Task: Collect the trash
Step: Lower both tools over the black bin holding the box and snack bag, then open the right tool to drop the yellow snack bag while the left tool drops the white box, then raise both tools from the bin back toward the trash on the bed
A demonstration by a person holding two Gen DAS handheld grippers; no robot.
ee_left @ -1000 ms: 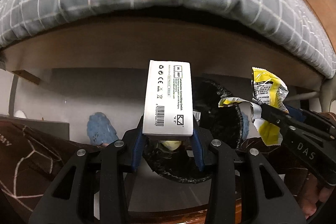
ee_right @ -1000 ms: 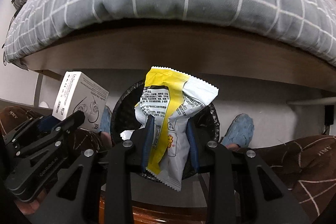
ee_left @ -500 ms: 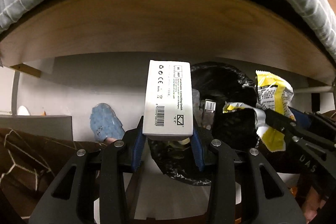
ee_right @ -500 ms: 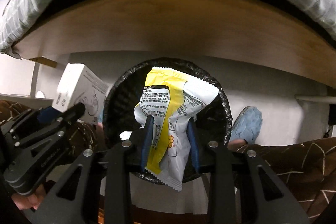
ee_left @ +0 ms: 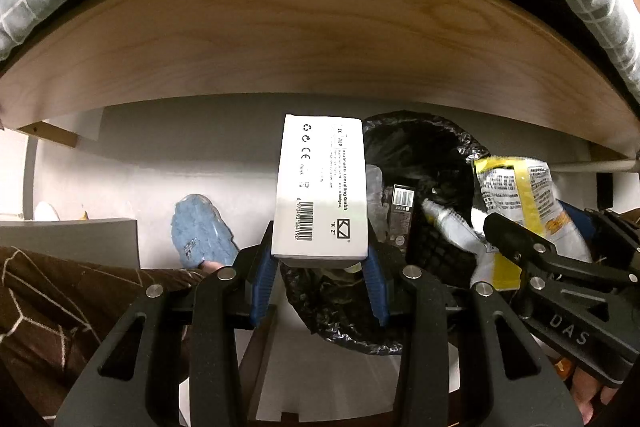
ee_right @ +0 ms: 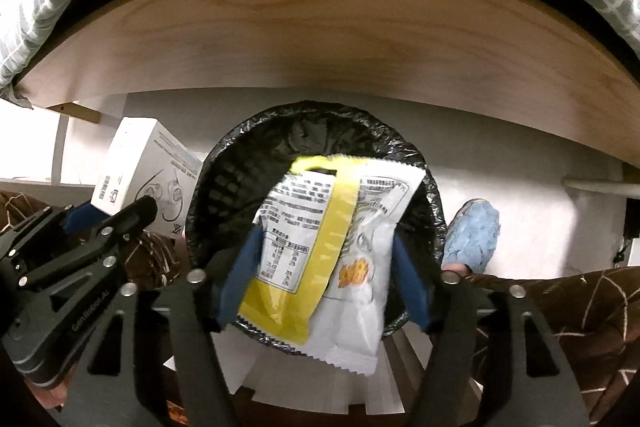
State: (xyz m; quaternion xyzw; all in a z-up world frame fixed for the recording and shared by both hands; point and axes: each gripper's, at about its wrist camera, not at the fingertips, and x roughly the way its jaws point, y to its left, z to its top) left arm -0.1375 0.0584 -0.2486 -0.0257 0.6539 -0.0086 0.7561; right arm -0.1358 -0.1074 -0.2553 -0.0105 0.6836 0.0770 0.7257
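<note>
Left gripper (ee_left: pixel 320 269) clamps an upright white box (ee_left: pixel 320 187) just left of the black-lined trash bin (ee_right: pixel 316 131). Right gripper (ee_right: pixel 326 279), jaws spread wide, frames a yellow-and-white snack wrapper (ee_right: pixel 324 247) tilted over the bin's mouth; whether the pads touch it cannot be told. Right of the bin sits a blue slipper (ee_right: pixel 474 233).

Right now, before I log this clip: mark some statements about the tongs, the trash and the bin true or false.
1. The left tongs grip a white box. True.
2. The right tongs are empty. False: a yellow-and-white snack wrapper hangs between them.
3. The bin has a black liner. True.
4. The bin holds nothing. False: a small tube and other packaging lie inside.
</note>
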